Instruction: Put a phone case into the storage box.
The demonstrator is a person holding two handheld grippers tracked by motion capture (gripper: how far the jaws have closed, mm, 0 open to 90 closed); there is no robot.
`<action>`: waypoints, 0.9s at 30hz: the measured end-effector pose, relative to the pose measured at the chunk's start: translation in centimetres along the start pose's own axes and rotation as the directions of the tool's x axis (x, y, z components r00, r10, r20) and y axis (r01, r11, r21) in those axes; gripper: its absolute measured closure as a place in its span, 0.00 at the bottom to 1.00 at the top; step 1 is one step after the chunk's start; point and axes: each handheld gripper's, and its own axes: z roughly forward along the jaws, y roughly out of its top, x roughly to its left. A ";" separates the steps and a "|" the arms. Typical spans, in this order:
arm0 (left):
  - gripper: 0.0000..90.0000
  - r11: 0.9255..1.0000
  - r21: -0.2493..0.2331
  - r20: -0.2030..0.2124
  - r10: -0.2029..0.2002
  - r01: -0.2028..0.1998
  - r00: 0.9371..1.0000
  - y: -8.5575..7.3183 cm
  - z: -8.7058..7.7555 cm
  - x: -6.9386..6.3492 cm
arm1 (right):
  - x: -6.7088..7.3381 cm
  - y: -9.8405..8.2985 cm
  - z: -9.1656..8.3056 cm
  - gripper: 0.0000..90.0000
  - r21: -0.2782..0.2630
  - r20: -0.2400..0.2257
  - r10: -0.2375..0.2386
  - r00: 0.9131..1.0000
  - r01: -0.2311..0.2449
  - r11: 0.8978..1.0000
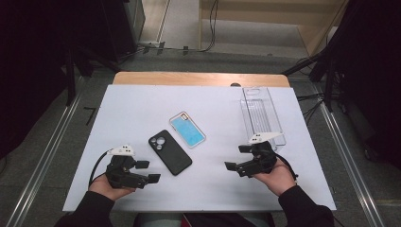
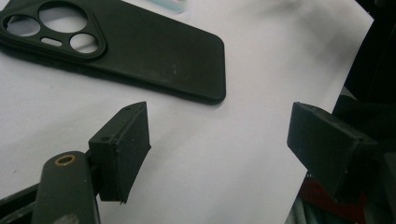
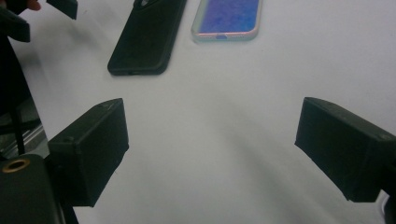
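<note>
From the high view, the black phone case [image 1: 170,152] is lying back-up near the middle of the white desk [image 1: 137,106], slanted, with its camera cut-outs toward the far edge. Just beside it, on the far right, the blue phone case [image 1: 187,129] is lying flat; the two are close but apart. A clear plastic tray [image 1: 261,113] is sitting toward the far right corner, probably as the place where things are meant to end up. Both cases are resting between the two hands, which looks like a layout meant for an easy reach from either side. The left gripper [image 1: 146,171] is hovering near the near edge at the left, and the right gripper [image 1: 236,158] is mirroring it at the right; each is being held in a palm-up cupped hand with the forearm coming in from the near edge, and the jaws are pointing inward toward the cases.

In the left gripper view, the jaws are standing wide apart and gripping nothing. The black phone case [image 2: 140,51] is lying just ahead of them, its near corner closest.

In the right gripper view, the jaws are likewise spread wide and holding nothing, angled low over the desk. Farther off, the black phone case [image 3: 147,39] and the blue phone case [image 3: 229,18] are lying side by side, and the left gripper [image 3: 37,14] is showing at the top left.
</note>
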 end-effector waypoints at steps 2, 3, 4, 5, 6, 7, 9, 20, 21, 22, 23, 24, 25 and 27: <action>0.23 1.000 -0.005 0.004 0.004 -0.004 1.000 0.0 0.0 -0.1 | 0.1 0.3 0.2 0.09 0.002 0.006 -0.001 1.000 0.001 1.000; 0.23 1.000 -0.005 0.004 0.004 -0.004 1.000 0.0 0.0 -0.1 | 0.1 0.4 0.3 0.09 0.007 0.009 -0.003 1.000 0.003 1.000; 0.23 1.000 -0.003 0.003 0.003 -0.003 1.000 0.0 0.0 -0.1 | 0.1 0.5 0.4 0.09 0.006 0.016 -0.005 1.000 0.005 1.000; 0.23 1.000 -0.002 0.005 0.002 -0.002 1.000 0.0 0.0 -0.1 | 0.1 0.7 0.5 0.09 0.006 0.017 -0.004 1.000 0.004 1.000; 0.23 1.000 0.000 0.007 0.002 -0.002 1.000 0.0 0.0 -0.1 | 0.1 0.8 0.5 0.09 0.005 0.017 0.001 1.000 -0.001 1.000; 0.23 1.000 -0.001 0.006 0.001 -0.001 1.000 0.0 0.0 0.0 | 0.0 0.9 0.5 0.09 0.002 0.017 0.005 1.000 -0.005 1.000; 0.23 1.000 -0.001 0.006 0.000 0.000 1.000 0.0 0.0 0.0 | -0.1 1.2 0.6 0.09 -0.006 0.016 0.007 1.000 -0.007 1.000; 0.23 1.000 -0.002 0.008 -0.004 0.004 1.000 0.1 0.0 -0.1 | 0.2 3.0 1.5 0.09 -0.014 0.017 -0.014 1.000 0.014 1.000; 0.23 1.000 -0.002 0.010 -0.004 0.004 1.000 0.0 0.0 -0.1 | 0.2 3.2 1.6 0.09 -0.016 0.024 -0.014 1.000 0.014 1.000; 0.23 1.000 0.000 0.006 -0.006 0.006 1.000 0.0 0.0 -0.1 | 0.2 3.3 1.7 0.09 -0.016 0.024 -0.014 1.000 0.014 1.000; 0.23 1.000 0.000 0.006 -0.008 0.008 1.000 0.0 0.0 0.0 | 0.2 3.5 1.9 0.09 -0.017 0.024 -0.013 1.000 0.013 1.000; 0.23 1.000 0.000 0.006 -0.010 0.010 1.000 0.0 0.0 0.0 | 0.1 3.6 2.0 0.09 -0.014 0.023 -0.014 1.000 0.015 1.000; 0.23 1.000 -0.001 0.006 -0.012 0.012 1.000 0.0 0.0 0.0 | 0.2 3.7 2.1 0.09 -0.014 0.024 -0.014 1.000 0.014 1.000; 0.23 1.000 0.000 0.005 -0.012 0.012 1.000 0.0 0.0 0.0 | 0.1 4.0 2.4 0.09 -0.012 0.020 -0.015 1.000 0.015 1.000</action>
